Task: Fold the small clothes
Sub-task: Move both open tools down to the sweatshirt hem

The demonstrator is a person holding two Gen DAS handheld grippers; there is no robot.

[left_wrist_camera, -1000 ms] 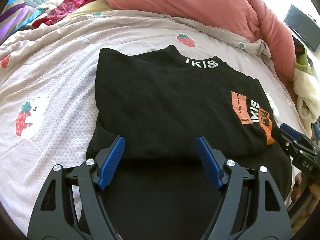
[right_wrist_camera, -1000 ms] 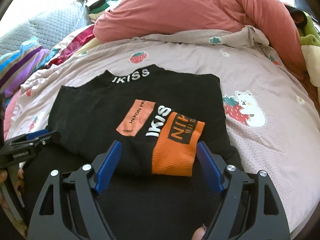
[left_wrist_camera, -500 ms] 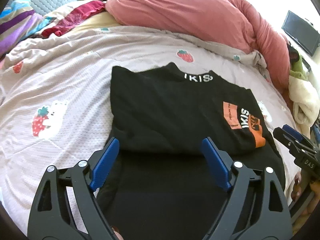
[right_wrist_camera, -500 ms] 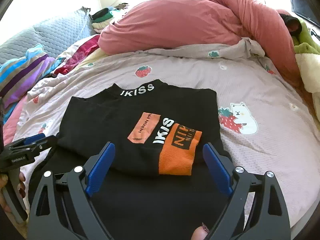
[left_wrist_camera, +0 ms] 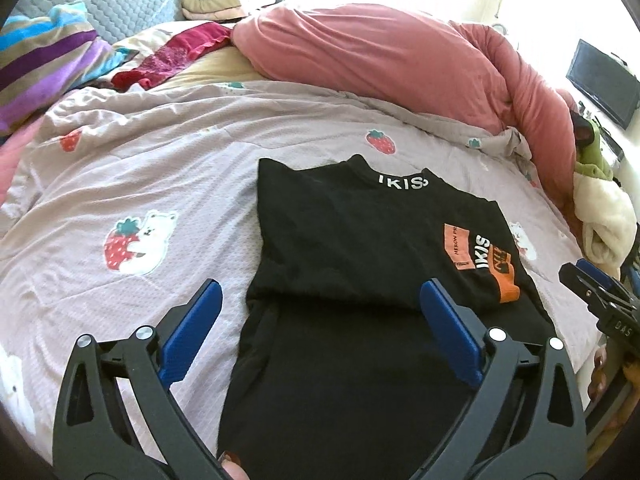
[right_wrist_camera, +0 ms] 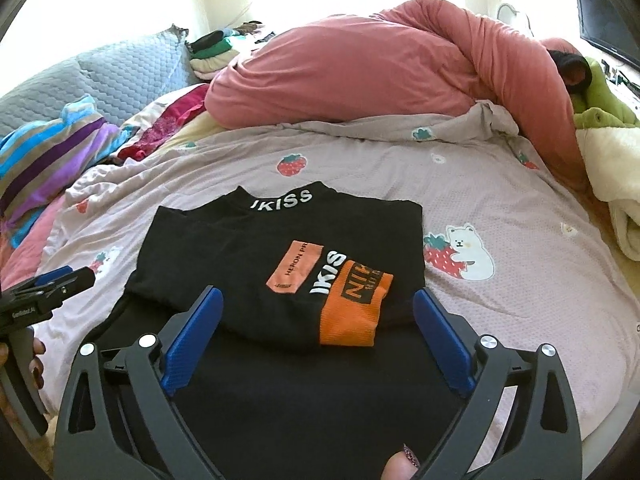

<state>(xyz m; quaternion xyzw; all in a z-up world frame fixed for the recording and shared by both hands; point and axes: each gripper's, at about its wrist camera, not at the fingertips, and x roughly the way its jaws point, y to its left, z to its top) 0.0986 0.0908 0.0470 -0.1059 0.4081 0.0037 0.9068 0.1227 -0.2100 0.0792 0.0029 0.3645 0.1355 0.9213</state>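
A black top (left_wrist_camera: pixel 352 240) with white "IKISS" lettering and an orange cuff lies flat on the bed, sleeves folded across the chest; it also shows in the right wrist view (right_wrist_camera: pixel 280 248). Its lower half (left_wrist_camera: pixel 340 380) stretches toward me. My left gripper (left_wrist_camera: pixel 320 312) is open and empty, raised above the near left part of the top. My right gripper (right_wrist_camera: pixel 318 320) is open and empty, raised above the near right part by the orange cuff (right_wrist_camera: pixel 352 308). Each gripper shows at the edge of the other's view.
The top lies on a pale pink quilt (left_wrist_camera: pixel 160 168) with strawberry and bear prints. A bulky red-pink duvet (left_wrist_camera: pixel 380 64) lies behind it. Striped fabric (left_wrist_camera: pixel 44 64), a grey pillow and a stack of folded clothes (left_wrist_camera: pixel 212 0) are far left. A cream blanket (left_wrist_camera: pixel 604 224) is at right.
Both grippers have pulled back and risen away from the top, staying open. The top has not moved.
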